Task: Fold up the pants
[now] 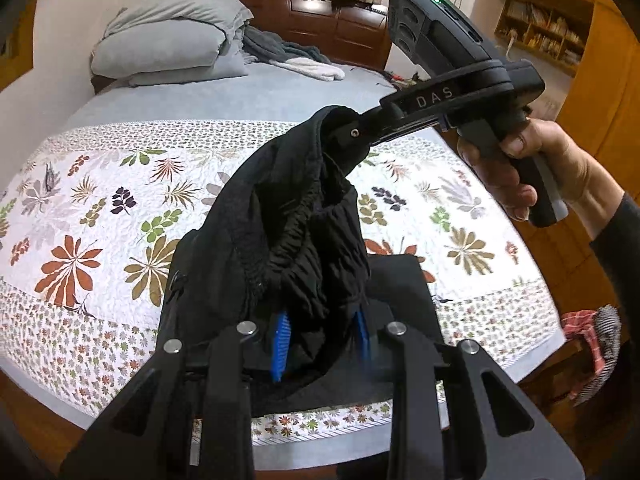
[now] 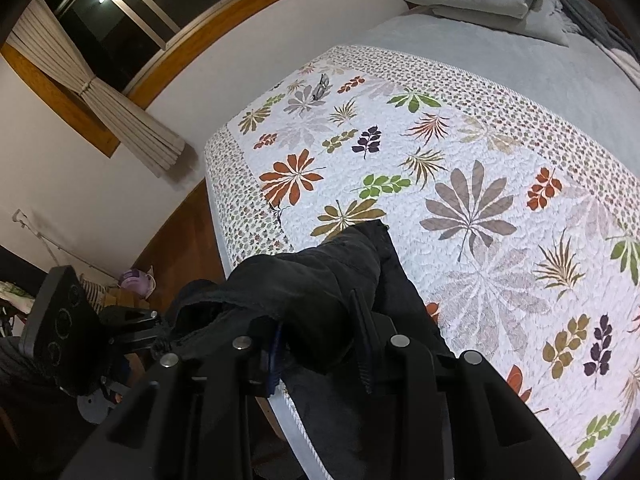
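The black pants [image 1: 280, 216] hang bunched above a bed covered with a floral quilt [image 1: 100, 208]. My left gripper [image 1: 322, 344] is shut on the waistband, with blue pads [image 1: 281, 340] on each side of the cloth. My right gripper [image 1: 348, 132] comes in from the upper right, held by a hand [image 1: 516, 172], and is shut on the raised upper edge of the pants. In the right wrist view the right gripper [image 2: 320, 344] holds the black cloth [image 2: 320, 284] over the bed's near corner. The left gripper [image 2: 132, 328] shows at lower left.
Grey pillows [image 1: 168, 40] and a heap of grey and white clothes [image 1: 288, 56] lie at the bed's head. A wooden bookshelf [image 1: 544, 28] stands at the right. A checked cloth [image 1: 592, 352] hangs at the right edge. A curtained window [image 2: 132, 24] is beside the bed.
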Available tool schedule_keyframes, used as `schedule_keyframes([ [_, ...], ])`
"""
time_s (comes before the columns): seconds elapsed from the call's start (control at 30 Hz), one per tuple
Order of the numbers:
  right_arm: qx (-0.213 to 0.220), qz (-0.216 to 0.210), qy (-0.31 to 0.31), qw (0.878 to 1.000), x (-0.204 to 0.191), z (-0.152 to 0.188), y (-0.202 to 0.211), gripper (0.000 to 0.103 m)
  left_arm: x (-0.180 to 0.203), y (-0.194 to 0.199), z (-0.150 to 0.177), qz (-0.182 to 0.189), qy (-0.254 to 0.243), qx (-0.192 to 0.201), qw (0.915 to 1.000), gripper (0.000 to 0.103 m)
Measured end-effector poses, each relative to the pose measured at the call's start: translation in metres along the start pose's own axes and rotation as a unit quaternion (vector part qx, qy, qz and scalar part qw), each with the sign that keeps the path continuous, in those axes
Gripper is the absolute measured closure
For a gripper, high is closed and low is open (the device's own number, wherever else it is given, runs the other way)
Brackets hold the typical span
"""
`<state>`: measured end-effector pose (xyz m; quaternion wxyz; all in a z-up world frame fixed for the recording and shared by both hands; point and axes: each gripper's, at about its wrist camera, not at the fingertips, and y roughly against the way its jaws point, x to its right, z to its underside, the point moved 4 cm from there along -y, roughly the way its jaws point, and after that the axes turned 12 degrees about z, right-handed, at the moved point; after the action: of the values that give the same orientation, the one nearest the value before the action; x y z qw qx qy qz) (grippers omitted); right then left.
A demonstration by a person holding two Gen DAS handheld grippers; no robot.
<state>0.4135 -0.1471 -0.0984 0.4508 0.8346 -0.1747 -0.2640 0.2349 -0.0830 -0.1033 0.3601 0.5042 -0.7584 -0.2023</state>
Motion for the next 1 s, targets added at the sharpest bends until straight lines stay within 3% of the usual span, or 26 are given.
schedule_keyframes([
  [0.13, 0.007, -0.016, -0.007, 1.0, 0.016, 0.014, -0.006, 0.072, 0.014, -0.018, 0.007, -0.021, -0.018, -0.012, 0.9996, 0.078],
  [0.4, 0.016, -0.026, -0.014, 0.999, 0.05, 0.049, -0.009, 0.073, 0.039, -0.049, 0.017, -0.028, -0.046, -0.04, 0.9978, 0.078],
  [1.0, 0.032, 0.059, 0.085, 0.994, 0.075, 0.102, 0.003, 0.079, 0.078, -0.093, 0.038, 0.021, -0.059, -0.092, 0.9937, 0.078],
])
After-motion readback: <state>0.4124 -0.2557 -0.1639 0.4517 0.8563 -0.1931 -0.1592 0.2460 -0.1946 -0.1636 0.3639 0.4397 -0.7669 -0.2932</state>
